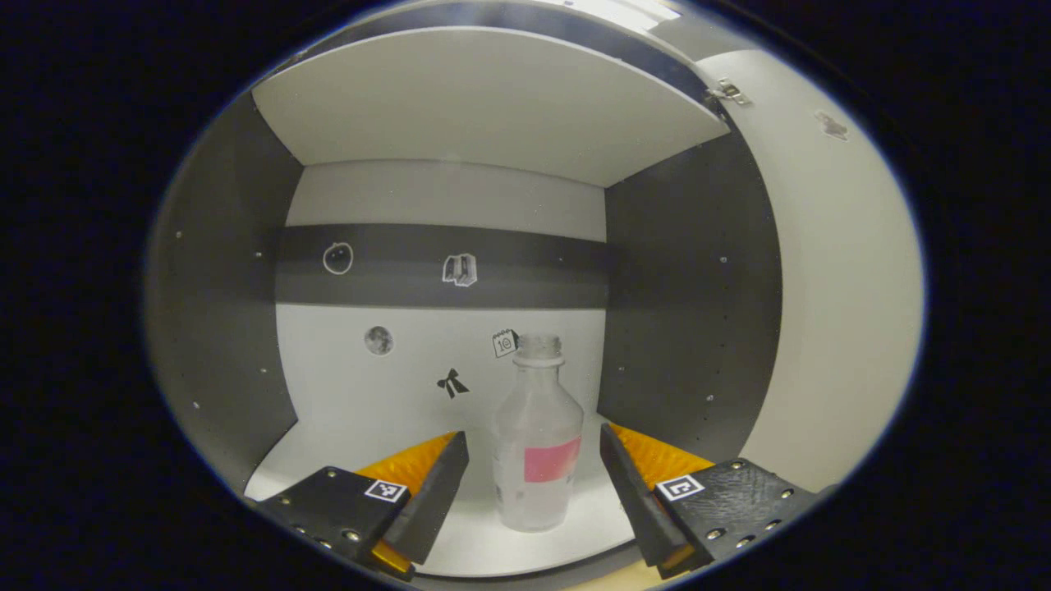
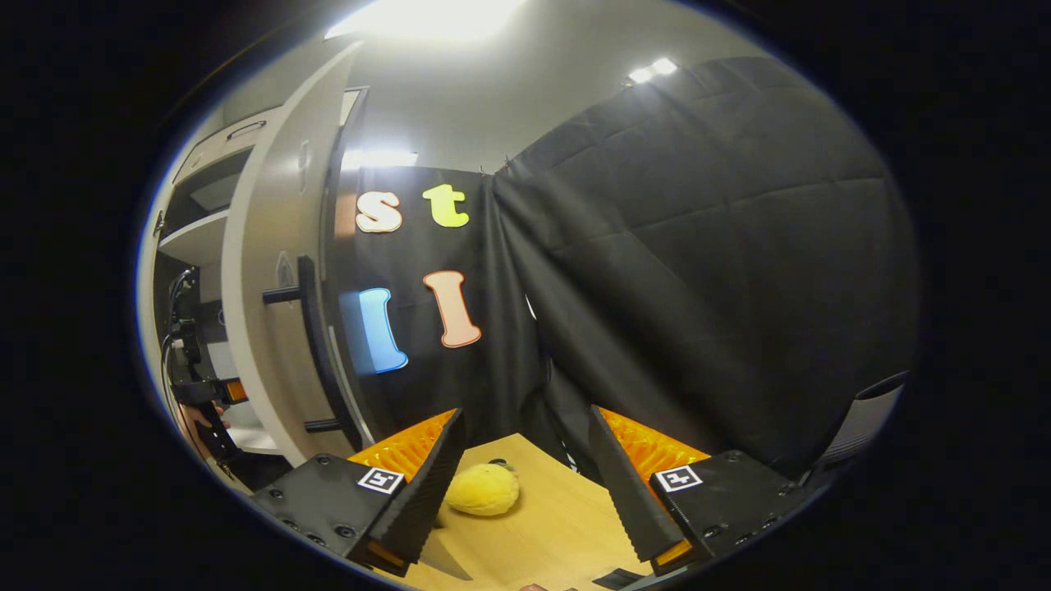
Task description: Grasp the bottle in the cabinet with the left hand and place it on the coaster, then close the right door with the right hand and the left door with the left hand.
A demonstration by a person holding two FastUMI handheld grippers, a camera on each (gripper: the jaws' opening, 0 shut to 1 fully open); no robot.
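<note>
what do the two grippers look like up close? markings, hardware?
Left gripper and right gripper match: wedge-shaped jaws with ribbed inner faces, mounted on black textured blocks studded with small screws. Each block carries a square black-and-white fiducial tag.

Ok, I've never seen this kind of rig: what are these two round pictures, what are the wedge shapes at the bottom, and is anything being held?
A person holds a two-finger gripper in each hand, and a fisheye camera rides on each, looking forward along its fingers. The wedges are those fingers. The left gripper view looks into an open cabinet: the left gripper has its jaws open on either side of a clear bottle standing upright on the shelf, not yet squeezing it. The right gripper view looks past the open cabinet door with its dark handle. The right gripper is open and empty above a wooden table, where a yellow lemon-like object lies.
</note>
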